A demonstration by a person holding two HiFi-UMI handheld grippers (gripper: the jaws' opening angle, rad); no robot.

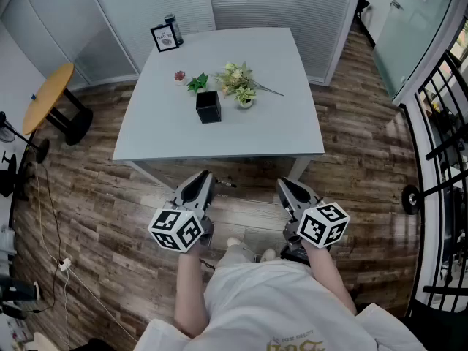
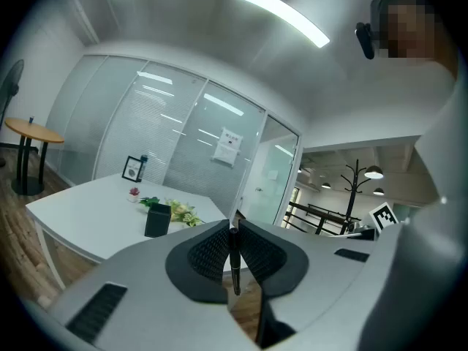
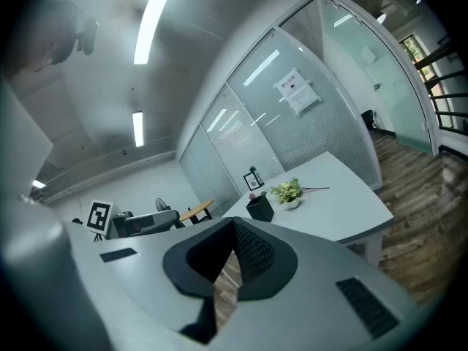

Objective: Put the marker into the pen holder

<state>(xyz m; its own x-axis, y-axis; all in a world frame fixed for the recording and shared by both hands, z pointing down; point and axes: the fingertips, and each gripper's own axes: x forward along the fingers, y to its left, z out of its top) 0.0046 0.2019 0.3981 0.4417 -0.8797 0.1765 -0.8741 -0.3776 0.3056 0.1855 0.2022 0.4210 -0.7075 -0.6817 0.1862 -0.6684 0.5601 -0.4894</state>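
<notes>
The left gripper (image 2: 234, 227) has its jaws pressed onto a slim dark marker (image 2: 234, 260), which stands upright between the ribbed pads and runs down past them; in the head view a short dark end pokes out sideways at that gripper's (image 1: 205, 176) tip; the right gripper (image 3: 233, 222) has its jaws brought together with nothing between them, the tips meeting in a narrow point; both grippers are held side by side in front of the person's body, the right gripper (image 1: 282, 183) about level with the left, over the wooden floor (image 1: 351, 145) and just short of the near edge of the white table (image 1: 248, 134); the black square pen holder (image 1: 208, 107) stands upright near the middle of that table, well apart from both grippers and from the marker; just beside it to the right sits a small pot of pale flowers (image 1: 240, 84), with a green sprig (image 1: 197, 82) and a tiny pot (image 1: 180, 76) just behind it; at the far left corner stand a framed picture (image 1: 164, 38) and a dark bottle (image 1: 173, 29); a round wooden side table (image 1: 48, 97) stands on the floor to the left.
</notes>
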